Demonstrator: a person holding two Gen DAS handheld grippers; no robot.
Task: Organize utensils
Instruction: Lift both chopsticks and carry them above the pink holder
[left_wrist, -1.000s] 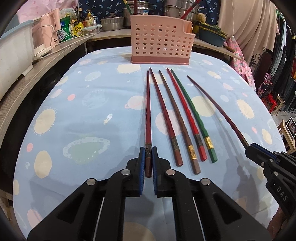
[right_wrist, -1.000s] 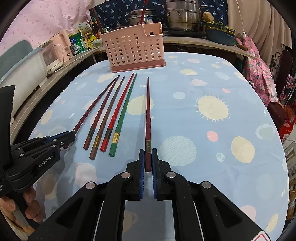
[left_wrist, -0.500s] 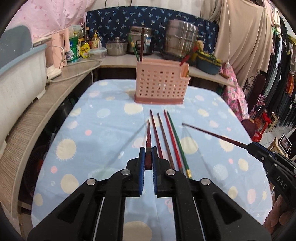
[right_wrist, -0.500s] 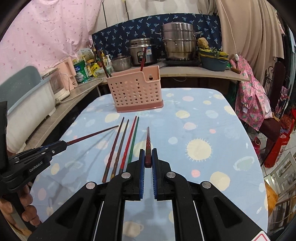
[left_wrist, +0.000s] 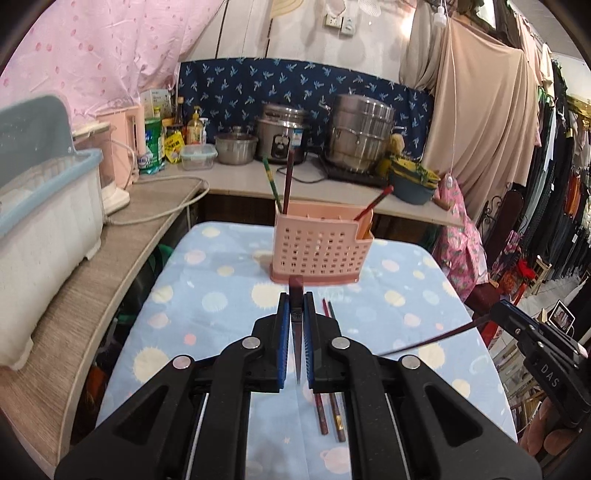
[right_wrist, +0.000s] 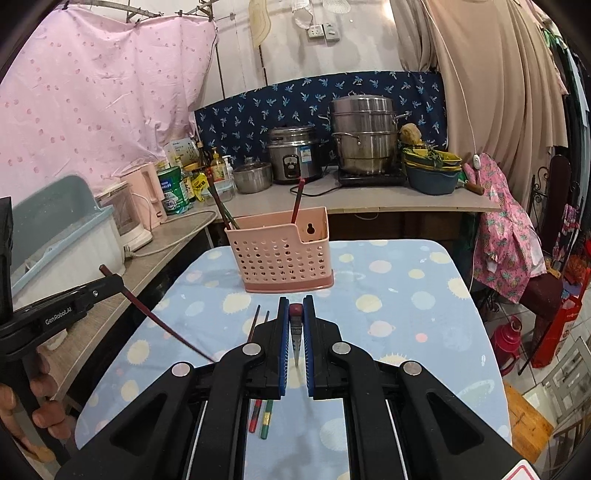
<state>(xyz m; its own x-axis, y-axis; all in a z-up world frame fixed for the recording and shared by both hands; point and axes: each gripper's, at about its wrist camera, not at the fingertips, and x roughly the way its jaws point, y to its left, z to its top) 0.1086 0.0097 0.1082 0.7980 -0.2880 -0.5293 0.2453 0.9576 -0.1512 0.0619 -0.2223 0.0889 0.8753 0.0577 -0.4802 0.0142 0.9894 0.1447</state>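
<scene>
- We see the left tongs (left_wrist: 296, 314) pinching a dark red chopstick (left_wrist: 296, 295), raised above the desk (left_wrist: 229, 295).
- The right tongs (right_wrist: 296, 317) pinch a second dark chopstick (right_wrist: 295, 311), also clear of the cloth.
- Open cloth lies between both tongs and the pink basket (left_wrist: 319, 251), which stands near the desk's far edge.
- We read "GenRobot.AI" on the left tool in the right wrist view and "DAS" on the right tool in the left wrist view.
- The basket holds a few upright chopsticks (left_wrist: 287, 181).
- Four loose chopsticks (right_wrist: 264, 417) lie on the desk under the tongs.
</scene>
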